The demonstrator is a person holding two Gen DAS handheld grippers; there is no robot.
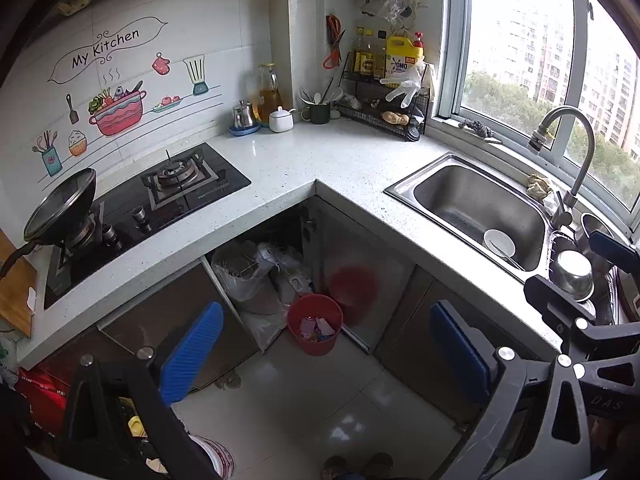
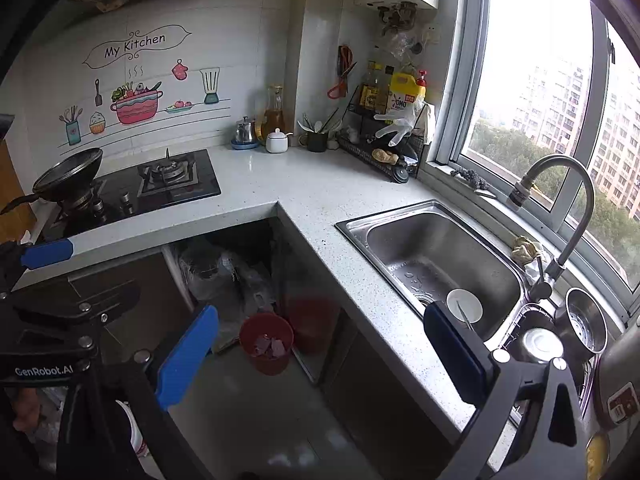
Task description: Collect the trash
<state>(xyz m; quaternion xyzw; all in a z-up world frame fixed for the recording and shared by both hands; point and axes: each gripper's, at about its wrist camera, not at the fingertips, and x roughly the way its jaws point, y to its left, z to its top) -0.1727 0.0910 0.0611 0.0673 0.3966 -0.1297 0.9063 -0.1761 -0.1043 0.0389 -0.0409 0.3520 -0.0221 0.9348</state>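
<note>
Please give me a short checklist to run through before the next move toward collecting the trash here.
1. Left gripper open and holding nothing: ok.
2. Right gripper open and holding nothing: ok.
3. Red bin upright on the floor by the open cabinet, open at the top: ok.
4. Room left in the bin: ok, only a few scraps at the bottom.
5. Loose trash to pick up on the counter: cannot tell, none stands out.
6. Floor in front of the bin free of obstacles: ok.
</note>
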